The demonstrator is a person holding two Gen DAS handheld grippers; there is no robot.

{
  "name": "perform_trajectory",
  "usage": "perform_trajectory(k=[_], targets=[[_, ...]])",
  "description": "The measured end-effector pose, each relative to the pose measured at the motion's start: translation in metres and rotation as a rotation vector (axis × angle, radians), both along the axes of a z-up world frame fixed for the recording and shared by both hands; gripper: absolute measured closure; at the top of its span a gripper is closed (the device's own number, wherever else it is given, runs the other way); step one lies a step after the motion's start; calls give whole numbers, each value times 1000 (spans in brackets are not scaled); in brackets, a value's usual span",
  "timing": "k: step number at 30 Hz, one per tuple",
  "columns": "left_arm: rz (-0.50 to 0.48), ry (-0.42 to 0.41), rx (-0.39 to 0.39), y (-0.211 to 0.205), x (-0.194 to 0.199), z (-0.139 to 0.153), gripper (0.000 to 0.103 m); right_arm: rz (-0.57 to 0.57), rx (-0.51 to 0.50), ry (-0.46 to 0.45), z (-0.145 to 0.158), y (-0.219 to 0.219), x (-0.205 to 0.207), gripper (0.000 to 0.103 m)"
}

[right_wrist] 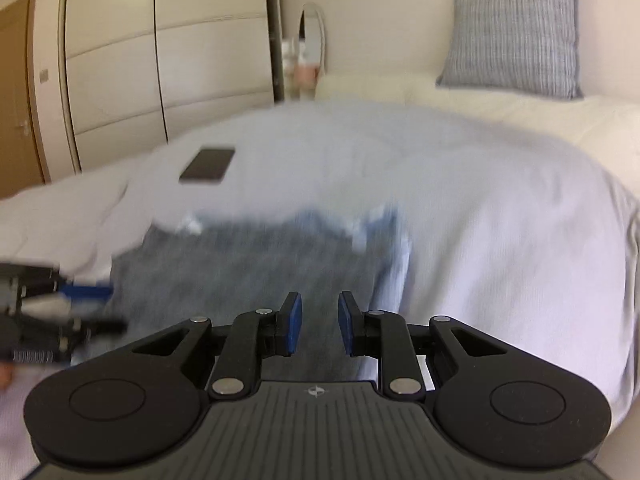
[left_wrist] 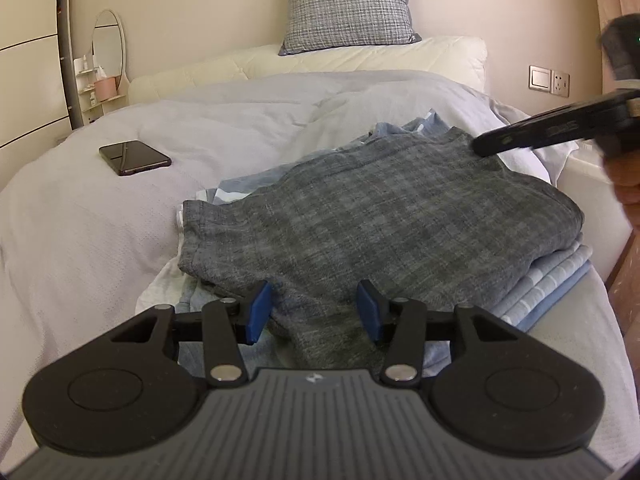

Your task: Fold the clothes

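A folded grey checked garment (left_wrist: 360, 208) lies on top of a stack of blue striped clothes (left_wrist: 548, 280) on the bed. My left gripper (left_wrist: 315, 312) hovers at the garment's near edge, open, with the grey cloth lying under and between its blue pads (left_wrist: 258, 312). My right gripper (left_wrist: 486, 147) reaches in from the right over the garment's far corner. In the blurred right wrist view the right gripper (right_wrist: 319, 324) is open by a narrow gap above the grey garment (right_wrist: 248, 264), nothing between its pads. The left gripper (right_wrist: 84, 293) shows at the left edge.
A pale lilac duvet (left_wrist: 80, 220) covers the bed. A dark phone (left_wrist: 135, 157) lies on it to the left. A grey pillow (left_wrist: 348, 4) leans on the headboard. A wardrobe (right_wrist: 160, 60) and an oval mirror (left_wrist: 108, 46) stand left. The bed edge drops off at right.
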State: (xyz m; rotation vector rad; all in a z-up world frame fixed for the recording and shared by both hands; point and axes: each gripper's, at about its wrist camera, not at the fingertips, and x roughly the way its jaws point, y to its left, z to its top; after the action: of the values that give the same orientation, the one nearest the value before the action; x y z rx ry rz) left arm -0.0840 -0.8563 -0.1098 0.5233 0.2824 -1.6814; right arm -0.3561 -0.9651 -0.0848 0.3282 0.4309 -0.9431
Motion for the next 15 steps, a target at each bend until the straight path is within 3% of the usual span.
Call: perform_trajectory(k=[5, 7, 11, 15], targets=[[9, 19, 3, -1, 3, 0, 57, -15, 57, 42, -19, -36, 10, 81], [18, 26, 2, 0, 6, 1, 56, -46, 56, 20, -21, -38, 8, 84], [66, 73, -11, 13, 12, 11, 54, -101, -6, 9, -8, -11, 0, 81], [79, 100, -8, 29, 8, 15, 51, -60, -44, -23, 2, 44, -8, 75]])
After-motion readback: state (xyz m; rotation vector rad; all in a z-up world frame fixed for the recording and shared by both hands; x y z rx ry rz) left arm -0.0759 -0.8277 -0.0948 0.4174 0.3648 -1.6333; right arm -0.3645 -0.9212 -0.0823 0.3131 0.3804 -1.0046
